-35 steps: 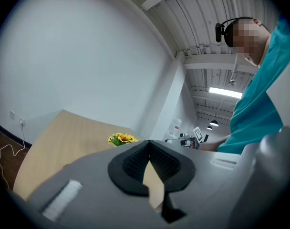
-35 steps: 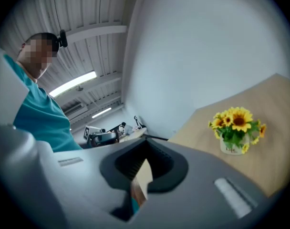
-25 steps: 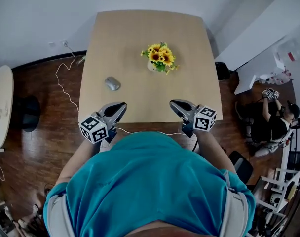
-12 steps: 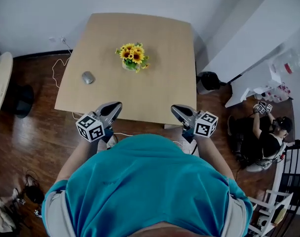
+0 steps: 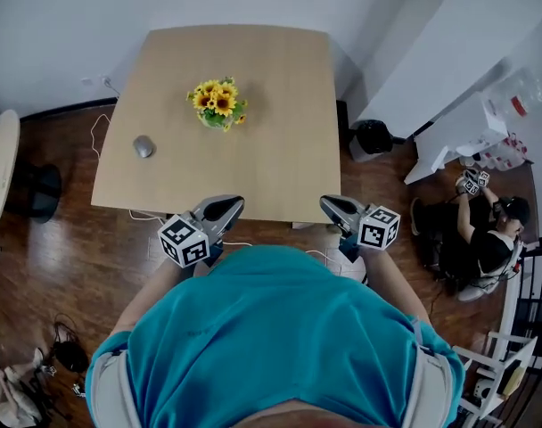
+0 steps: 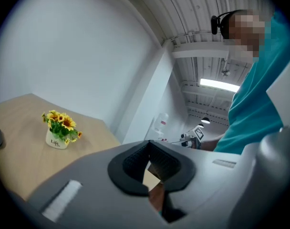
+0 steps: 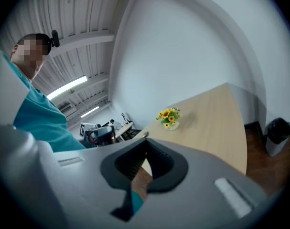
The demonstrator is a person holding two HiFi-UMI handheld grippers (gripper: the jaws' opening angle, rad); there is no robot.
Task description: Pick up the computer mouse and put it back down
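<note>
Now left gripper (image 5: 223,207) and right gripper (image 5: 334,206) both closed, empty, over near table (image 5: 280,150) edge; mouse (image 5: 143,146) left of flowers (image 5: 217,103), untouched

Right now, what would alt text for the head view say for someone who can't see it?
From above, a person in a teal shirt holds the left gripper and right gripper, jaws shut and empty, at the near edge of a wooden table. A grey mouse lies at its left side and a pot of yellow flowers stands nearer the middle, both untouched.
</note>
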